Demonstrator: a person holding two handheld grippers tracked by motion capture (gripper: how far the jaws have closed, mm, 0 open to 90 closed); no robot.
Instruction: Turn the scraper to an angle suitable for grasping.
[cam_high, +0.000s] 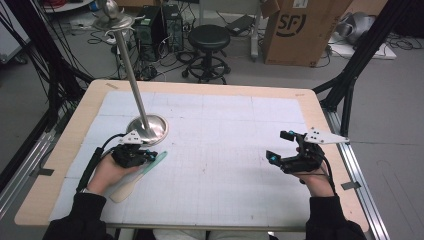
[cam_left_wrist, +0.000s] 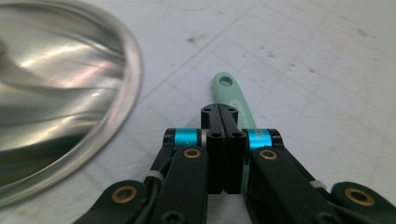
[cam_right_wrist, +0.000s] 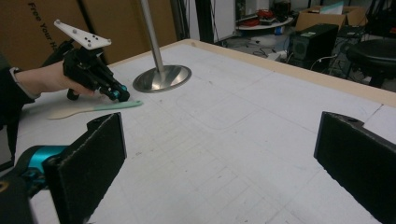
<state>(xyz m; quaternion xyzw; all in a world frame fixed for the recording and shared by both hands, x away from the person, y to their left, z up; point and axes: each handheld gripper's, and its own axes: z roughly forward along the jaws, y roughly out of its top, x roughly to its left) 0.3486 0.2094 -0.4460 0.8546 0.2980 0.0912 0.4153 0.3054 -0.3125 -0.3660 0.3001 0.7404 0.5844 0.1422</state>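
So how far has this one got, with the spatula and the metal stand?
Early stage. Nothing looks finished: the spatula lies flat on the mat beside the stand's round base, not hung or lifted. In hand: the left gripper has its jaws together at the mint handle, apparently pinching it. The right gripper is open and holds nothing. Lifting the spatula and whatever follows is all left.

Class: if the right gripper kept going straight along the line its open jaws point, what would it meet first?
Probably nothing soon: the right gripper faces bare mat; the spatula and stand base lie off left.
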